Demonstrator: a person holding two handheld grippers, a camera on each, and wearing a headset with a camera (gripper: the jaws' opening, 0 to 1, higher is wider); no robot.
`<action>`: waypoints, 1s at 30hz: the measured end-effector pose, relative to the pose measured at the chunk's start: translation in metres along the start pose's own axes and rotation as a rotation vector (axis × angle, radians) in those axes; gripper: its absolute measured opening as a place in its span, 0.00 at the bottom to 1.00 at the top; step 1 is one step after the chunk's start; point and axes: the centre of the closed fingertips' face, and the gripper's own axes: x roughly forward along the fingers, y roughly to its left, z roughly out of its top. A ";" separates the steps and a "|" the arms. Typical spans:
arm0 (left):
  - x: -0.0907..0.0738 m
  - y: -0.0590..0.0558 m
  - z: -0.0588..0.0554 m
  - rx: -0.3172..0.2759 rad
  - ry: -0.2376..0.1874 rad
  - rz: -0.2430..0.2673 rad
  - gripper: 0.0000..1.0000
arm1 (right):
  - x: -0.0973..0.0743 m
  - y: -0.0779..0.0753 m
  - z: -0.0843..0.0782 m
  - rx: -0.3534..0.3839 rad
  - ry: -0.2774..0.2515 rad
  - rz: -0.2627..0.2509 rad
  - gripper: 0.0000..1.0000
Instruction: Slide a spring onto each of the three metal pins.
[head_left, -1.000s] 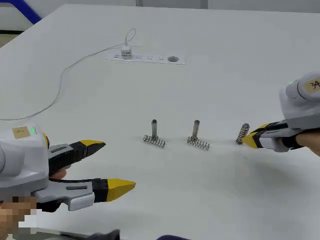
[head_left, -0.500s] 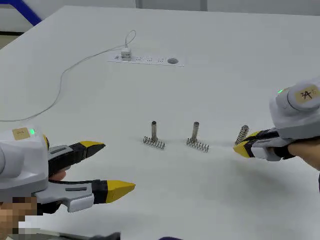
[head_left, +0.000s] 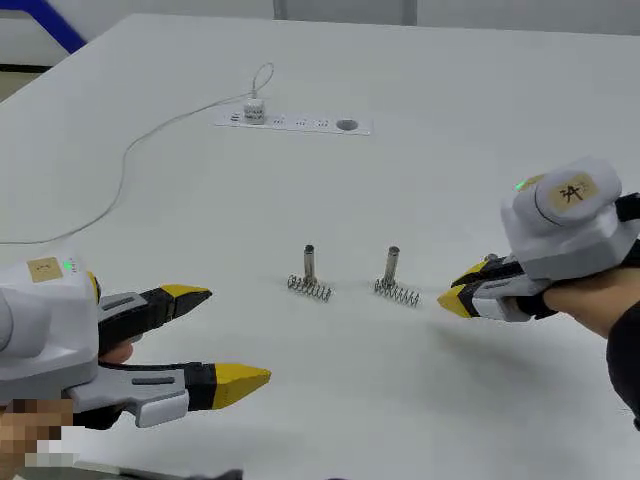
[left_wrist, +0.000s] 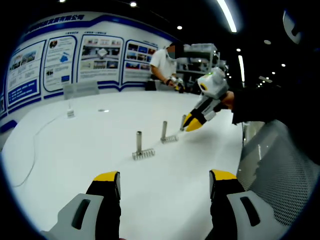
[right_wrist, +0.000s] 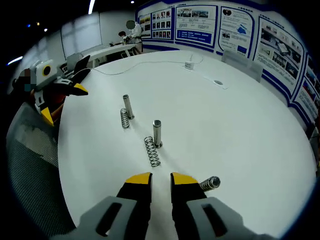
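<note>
Springs lie flat on the table, each at the foot of an upright pin. The third pin has a spring around it, just beside your right gripper, whose jaws are almost together and empty. Your left gripper is spread wide and holds nothing.

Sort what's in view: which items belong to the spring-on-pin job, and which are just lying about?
Job:
- left pin, left spring lying at its base
- middle pin, middle spring lying at its base
- third pin, fitted spring on it
- left gripper, right gripper

Lying about:
- power strip
- white plug
- cable
</note>
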 end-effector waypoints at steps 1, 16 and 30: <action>0.000 0.000 0.000 0.000 0.000 0.000 0.74 | 0.001 0.001 0.001 -0.005 0.000 0.002 0.16; 0.000 0.001 -0.001 -0.006 -0.001 0.005 0.74 | 0.030 0.004 0.006 -0.059 0.025 0.065 0.16; -0.001 0.001 -0.001 -0.008 0.002 0.007 0.74 | 0.040 0.007 0.000 -0.077 0.058 0.104 0.16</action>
